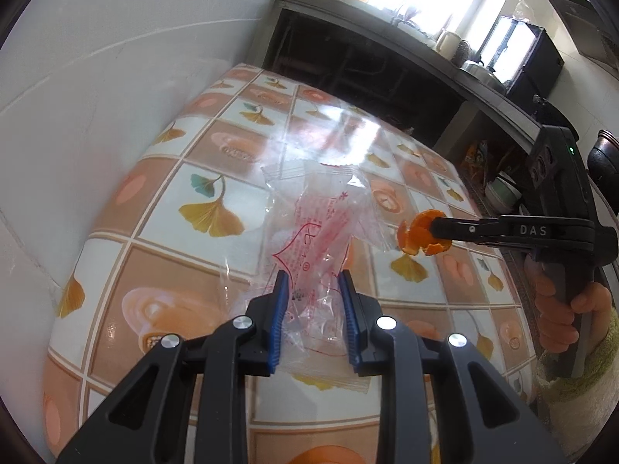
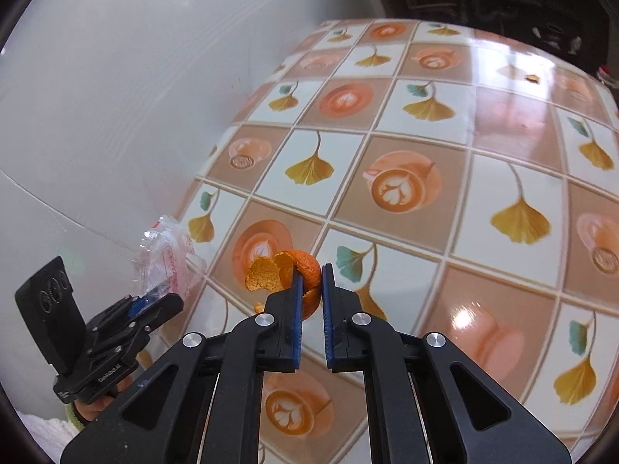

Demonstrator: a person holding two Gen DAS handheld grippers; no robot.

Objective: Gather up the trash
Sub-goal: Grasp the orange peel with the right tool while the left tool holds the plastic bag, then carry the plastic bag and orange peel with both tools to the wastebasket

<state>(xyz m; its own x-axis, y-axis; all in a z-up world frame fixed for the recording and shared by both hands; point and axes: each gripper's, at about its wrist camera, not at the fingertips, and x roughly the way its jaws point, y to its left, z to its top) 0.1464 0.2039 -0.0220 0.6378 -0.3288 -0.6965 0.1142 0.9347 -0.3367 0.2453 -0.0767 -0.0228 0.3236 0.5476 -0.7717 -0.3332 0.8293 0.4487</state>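
1. The left claw (image 1: 314,282) gripped a clear plastic wrapper (image 1: 321,232) with red print, its blue pads (image 1: 280,321) pressed on the crumpled film from both sides
2. The wrapper stuck out forward past the fingertips, held above the bench (image 1: 185,147), which wore a cloth patterned with ginkgo leaves and coffee cups
3. The right claw (image 2: 311,282) was pinched on a piece of orange peel (image 2: 305,270), the jaws nearly together with the curled rind between the tips
4. In the left wrist view the peel hung at the right claw's tips, just right of the wrapper and apart from it
5. A hand (image 1: 561,309) in a fuzzy green sleeve (image 1: 572,382) gripped the right claw's handle
6. A white wall (image 1: 96,77) stood beside the bench
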